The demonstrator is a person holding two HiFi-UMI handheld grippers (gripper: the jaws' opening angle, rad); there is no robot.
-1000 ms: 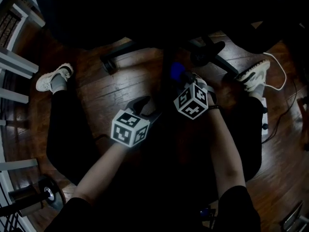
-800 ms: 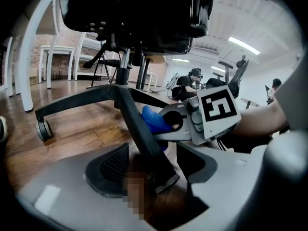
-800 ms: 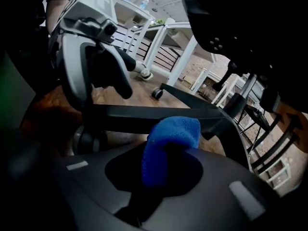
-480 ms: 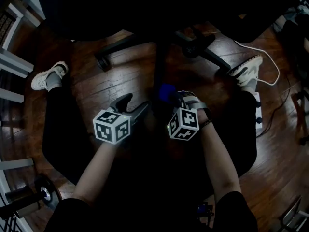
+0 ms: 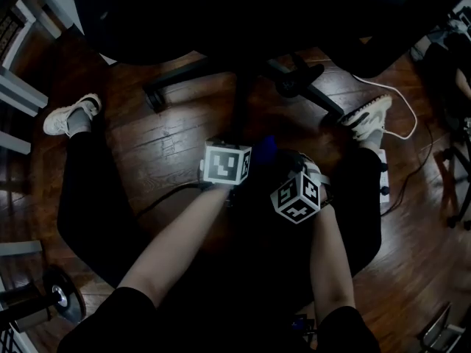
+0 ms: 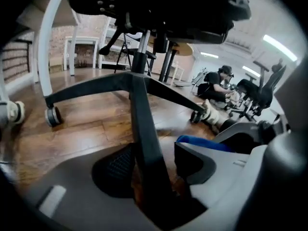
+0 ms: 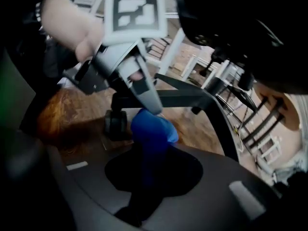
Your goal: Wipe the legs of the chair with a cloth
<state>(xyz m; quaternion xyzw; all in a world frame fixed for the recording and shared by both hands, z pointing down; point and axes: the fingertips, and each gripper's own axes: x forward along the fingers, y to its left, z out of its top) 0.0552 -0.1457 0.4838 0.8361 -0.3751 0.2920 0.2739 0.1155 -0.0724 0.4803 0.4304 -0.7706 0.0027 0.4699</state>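
The black office chair's star base shows from above, and one leg (image 5: 241, 109) runs toward me. In the left gripper view that leg (image 6: 139, 109) passes between the jaws of my left gripper (image 6: 150, 163). The jaws straddle it, and a sliver of floor shows beside the right jaw. My right gripper (image 7: 149, 172) is shut on a blue cloth (image 7: 153, 129), bunched just right of the leg and next to the left gripper's fingers (image 7: 144, 88). The cloth (image 5: 266, 147) peeks out between the two marker cubes, and its edge (image 6: 207, 142) shows behind the left gripper's right jaw.
Other chair legs (image 5: 176, 76) spread over the dark wood floor, ending in casters (image 7: 115, 124). The person's shoes (image 5: 70, 118) (image 5: 366, 116) flank the base. A white cable (image 5: 401, 132) and a power strip (image 5: 383, 179) lie at the right, and white shelving (image 5: 22, 87) stands at the left.
My left gripper has swung right and forward onto the near chair leg. The right gripper with the cloth has shifted slightly right and back toward me.
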